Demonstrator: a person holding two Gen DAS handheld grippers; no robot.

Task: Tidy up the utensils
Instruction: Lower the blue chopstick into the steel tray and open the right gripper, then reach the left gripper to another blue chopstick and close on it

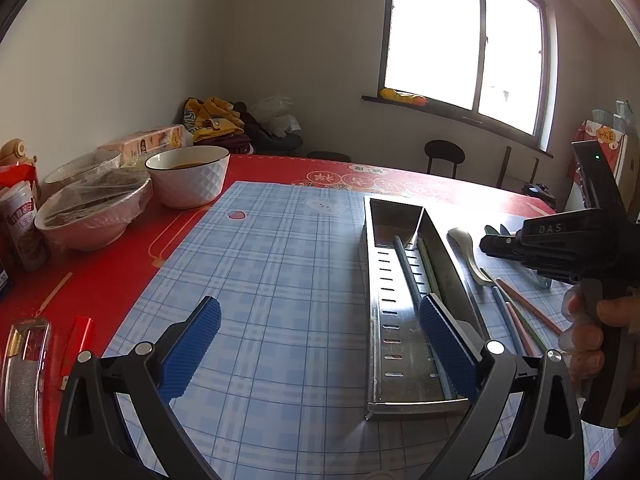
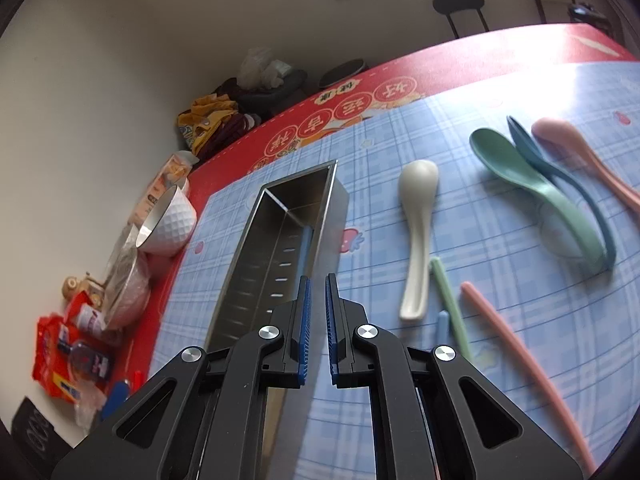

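Right wrist view: right claw point(image 2: 317, 320), jaws nearly closed and empty, above the steel tray's point(image 2: 256, 248) near end; loose chopsticks point(image 2: 448, 300) and white spoon point(image 2: 416, 240) lie just right of it, long axes roughly parallel to the tray, nearer this hand

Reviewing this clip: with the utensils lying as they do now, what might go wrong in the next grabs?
1. The green spoon, blue spoon and pink spoon overlap; pinching one may drag the others.
2. The chopsticks lie flat and close beside the white spoon, so the right tool, now shut and empty, may slip or nudge it.
3. The metal tray is narrow; a tilted drop may catch its wall.
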